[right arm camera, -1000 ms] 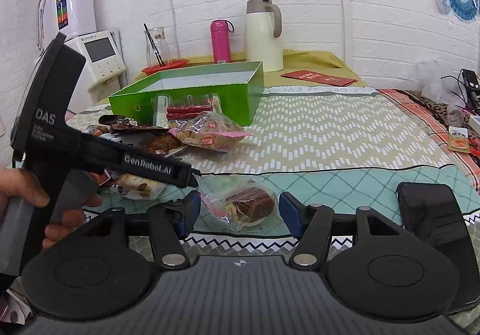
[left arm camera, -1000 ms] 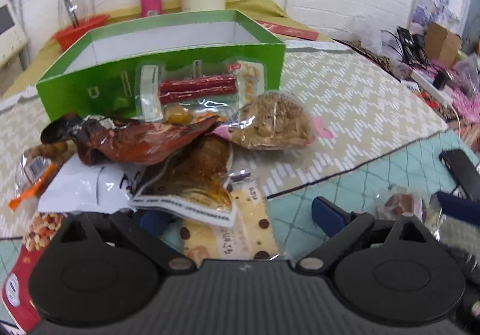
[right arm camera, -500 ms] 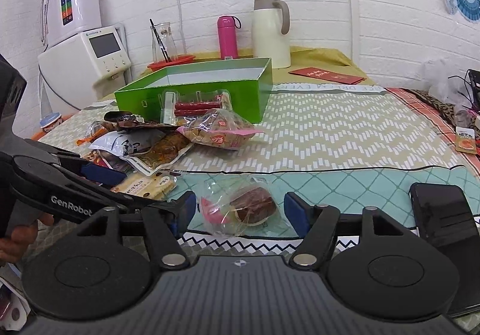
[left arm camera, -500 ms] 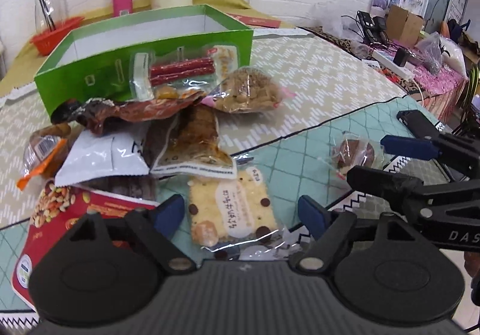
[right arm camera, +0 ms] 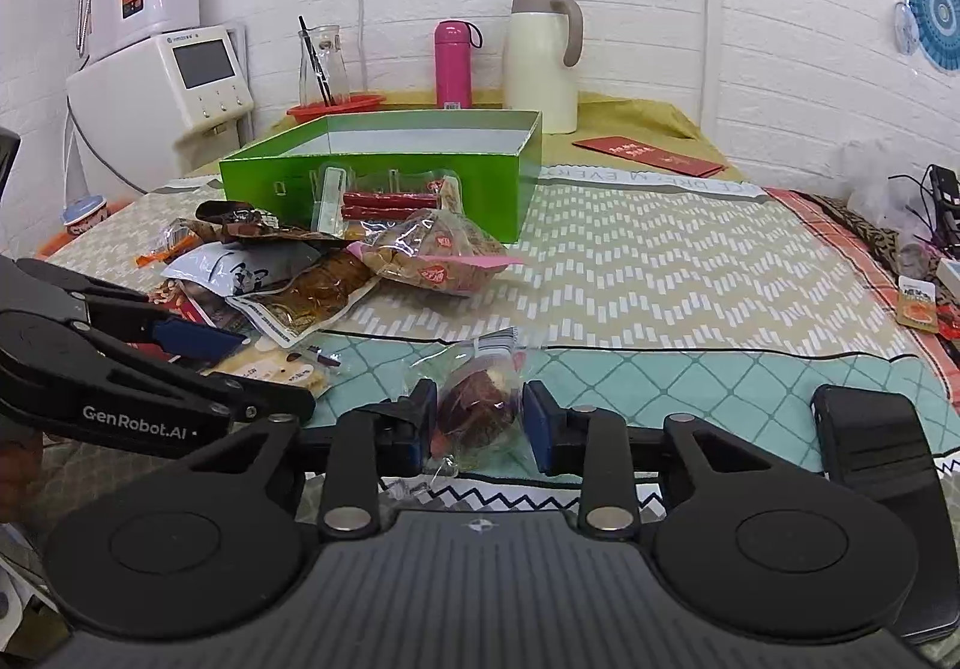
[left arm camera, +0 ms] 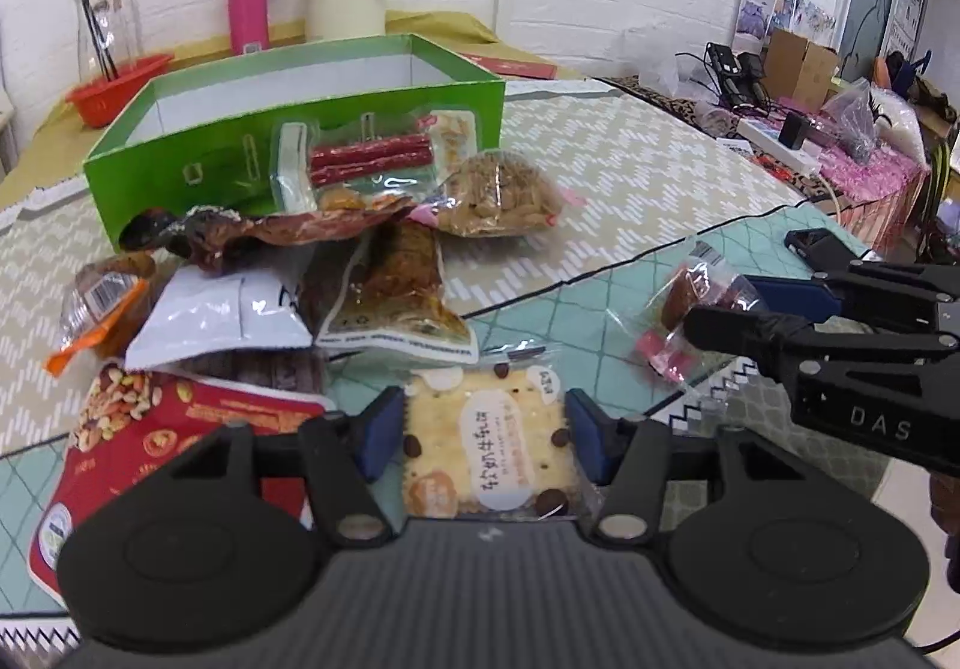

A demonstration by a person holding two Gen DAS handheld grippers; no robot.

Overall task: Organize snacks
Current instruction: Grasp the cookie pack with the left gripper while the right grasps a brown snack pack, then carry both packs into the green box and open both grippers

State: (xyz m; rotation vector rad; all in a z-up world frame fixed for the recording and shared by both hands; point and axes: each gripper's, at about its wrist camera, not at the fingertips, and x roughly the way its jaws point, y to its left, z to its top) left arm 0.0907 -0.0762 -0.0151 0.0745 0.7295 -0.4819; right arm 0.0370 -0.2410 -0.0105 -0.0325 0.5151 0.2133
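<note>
A cracker packet (left arm camera: 486, 441) with dark chips lies flat between my left gripper's (left arm camera: 485, 434) blue pads; the jaws are closing and both pads touch its side edges. My right gripper (right arm camera: 477, 420) is closing on a small clear-wrapped brown cake (right arm camera: 477, 411), which stands pinched and squeezed narrow between the pads. From the left wrist view the right gripper (left arm camera: 729, 309) comes in from the right with that cake (left arm camera: 681, 300). A pile of snack bags (left arm camera: 336, 273) lies in front of the open green box (left arm camera: 300, 129). The left gripper's fingers (right arm camera: 198, 336) show at the left of the right wrist view.
A red nut bag (left arm camera: 150, 429) lies left of the crackers. A black phone (right arm camera: 882, 465) rests near the table's front right. A pink flask (right arm camera: 453, 63), a cream jug (right arm camera: 543, 63) and a glass in a red tray (right arm camera: 324, 69) stand behind the box. Clutter lines the right edge (left arm camera: 810, 129).
Both grippers' jaws have narrowed onto their packets. The left gripper slid over the cracker packet, which now sits between its pads. The cake packet is squeezed upright in the right gripper.
</note>
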